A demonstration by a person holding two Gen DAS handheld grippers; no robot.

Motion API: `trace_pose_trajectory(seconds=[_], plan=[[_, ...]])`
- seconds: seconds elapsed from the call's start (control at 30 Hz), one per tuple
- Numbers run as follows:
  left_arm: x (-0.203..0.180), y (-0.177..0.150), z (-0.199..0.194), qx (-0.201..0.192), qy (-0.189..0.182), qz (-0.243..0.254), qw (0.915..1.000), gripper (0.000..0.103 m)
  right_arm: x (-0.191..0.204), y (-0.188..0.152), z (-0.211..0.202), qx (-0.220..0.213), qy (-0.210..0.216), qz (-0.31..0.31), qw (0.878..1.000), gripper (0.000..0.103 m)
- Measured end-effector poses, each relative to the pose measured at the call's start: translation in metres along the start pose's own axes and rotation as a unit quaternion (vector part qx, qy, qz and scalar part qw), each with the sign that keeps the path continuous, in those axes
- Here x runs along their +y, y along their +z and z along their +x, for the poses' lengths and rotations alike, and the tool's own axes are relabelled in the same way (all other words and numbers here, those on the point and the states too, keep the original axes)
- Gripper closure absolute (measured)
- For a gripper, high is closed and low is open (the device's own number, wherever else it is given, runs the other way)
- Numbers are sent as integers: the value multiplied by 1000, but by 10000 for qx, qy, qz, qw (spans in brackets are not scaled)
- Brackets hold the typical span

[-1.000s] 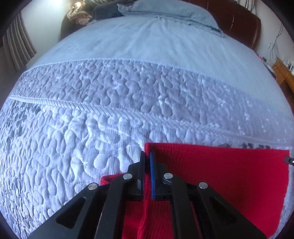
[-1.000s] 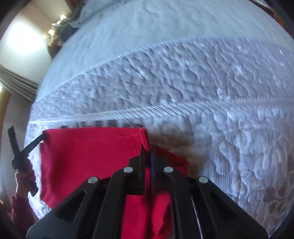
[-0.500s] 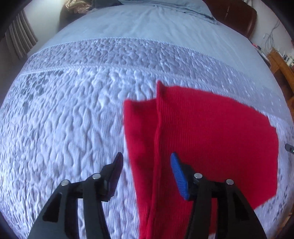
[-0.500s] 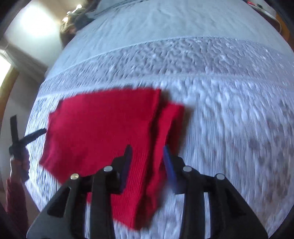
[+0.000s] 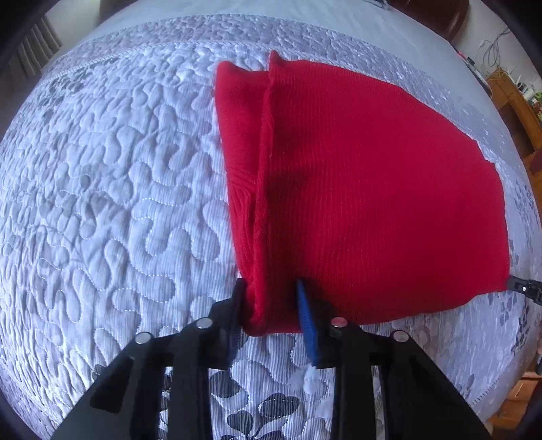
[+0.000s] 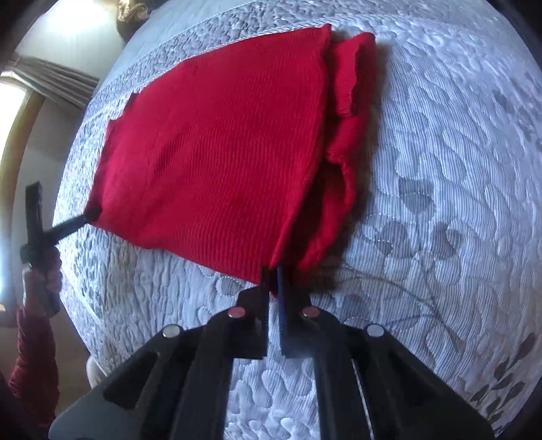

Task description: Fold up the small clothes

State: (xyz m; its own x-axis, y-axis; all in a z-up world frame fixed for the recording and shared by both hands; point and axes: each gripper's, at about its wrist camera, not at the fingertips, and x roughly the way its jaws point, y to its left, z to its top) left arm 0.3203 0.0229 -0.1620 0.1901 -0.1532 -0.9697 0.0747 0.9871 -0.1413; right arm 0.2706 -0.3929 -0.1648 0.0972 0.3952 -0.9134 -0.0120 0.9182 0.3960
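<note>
Red knit garment [image 5: 372, 189] lies flat on the quilted bedspread [image 5: 111, 189], folded into a broad panel with a narrower folded layer showing along 1 side edge. All positions below are given from the garment.

Left gripper [image 5: 271, 298]: at the garment's near corner on the narrow-layer side. Jaws are closing, part-way apart, with the bunched corner of the knit between them. The black finger [image 5: 237, 304] lies against 1 side of the fabric and the blue pad [image 5: 306, 321] against the other; whether they already press it cannot be told for certain, though the cloth fills the gap.

Right gripper [image 6: 273, 281]: at the opposite near corner. Jaws drawn fully together, the corner edge of the top panel pinched between them. From this view the narrow under-layer [image 6: 345, 142] spills out to the right of the main panel, rumpled and casting a shadow on the bedspread.

In the right wrist view, the left gripper's tip meets the garment's far-left near corner, gripped in a hand [image 6: 40, 267] with a dark red sleeve [image 6: 32, 355] below it.

Beyond the garment: curtain [image 6: 57, 81] and a wooden headboard [image 5: 437, 17].
</note>
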Motion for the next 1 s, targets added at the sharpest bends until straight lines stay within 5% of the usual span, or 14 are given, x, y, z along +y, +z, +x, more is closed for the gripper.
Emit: trace_pose_trajectory(seconds=[0.1,0.27,0.43,0.53,0.63,1.0], plan=[[4,-2,-4,-5,-31,-37,10000,88,-4,-8,-13,-89,-14,144,9999,101],[7,-8,5,36,84,89,9999,88,-20,-18,-6,174,-328,251,9990,101],[4,-9,2,-60,85,214,9997,86,-22,-19,3,93,-34,338,9994,100],[14,-6,-16,-67,-100,78,9999,73,-23,-19,-12,-59,228,474,9986,83],[23,8,-42,-445,-169,-93,9988,68,-30,-11,-33,-409,424,698,9958,56],[-56,77,-5,-401,-164,133,9990,65,-54,45,-22,-372,403,1192,9914,46]])
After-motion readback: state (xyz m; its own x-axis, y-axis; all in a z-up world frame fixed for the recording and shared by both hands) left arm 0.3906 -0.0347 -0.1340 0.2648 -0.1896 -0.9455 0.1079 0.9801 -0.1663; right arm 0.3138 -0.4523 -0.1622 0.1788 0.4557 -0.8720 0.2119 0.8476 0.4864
